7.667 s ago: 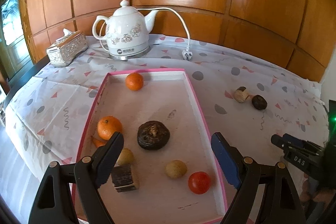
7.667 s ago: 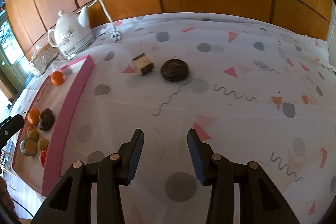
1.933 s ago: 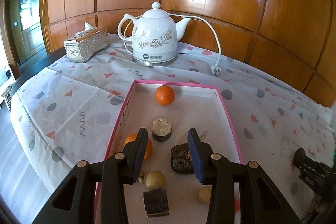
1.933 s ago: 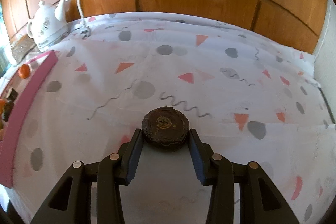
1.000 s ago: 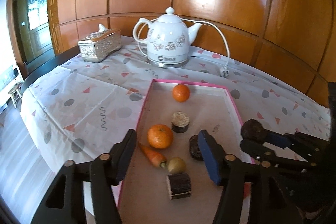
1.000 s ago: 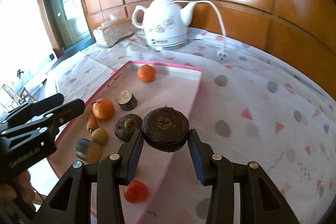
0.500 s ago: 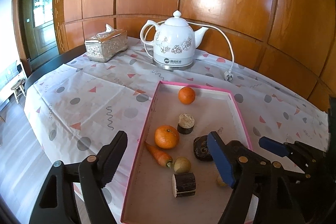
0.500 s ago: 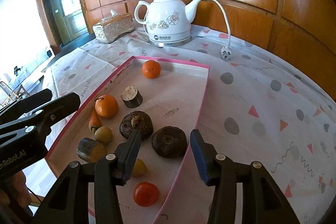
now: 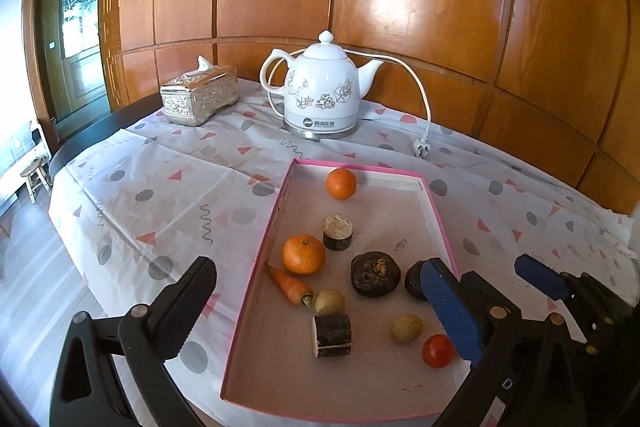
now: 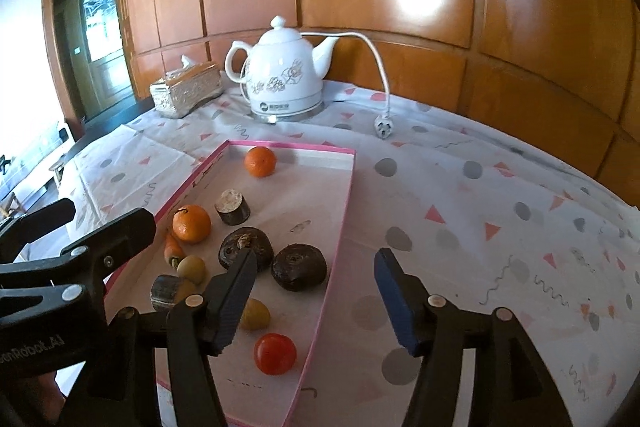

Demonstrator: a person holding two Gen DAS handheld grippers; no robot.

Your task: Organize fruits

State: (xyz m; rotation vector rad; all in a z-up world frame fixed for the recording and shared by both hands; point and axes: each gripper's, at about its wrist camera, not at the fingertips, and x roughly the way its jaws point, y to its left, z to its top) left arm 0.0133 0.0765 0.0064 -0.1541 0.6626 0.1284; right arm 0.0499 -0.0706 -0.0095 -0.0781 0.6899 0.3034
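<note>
Opening with nothing between their fingers, the left gripper (image 9: pixel 324 301) and right gripper (image 10: pixel 316 287) hover over the near end of the pink tray (image 9: pixel 276 223), where the fruits, including a tomato (image 10: pixel 275 353), lie loose.

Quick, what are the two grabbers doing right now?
Left gripper: empty, jaws opening wide above the tray.
Right gripper: empty, jaws opening.

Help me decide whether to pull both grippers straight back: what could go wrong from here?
Two risks:
1. The right gripper, jaws opening and empty, hangs right over the dark round fruit; a low retreat could nudge it.
2. The left gripper is close beside it; they may collide above the pink tray.
</note>
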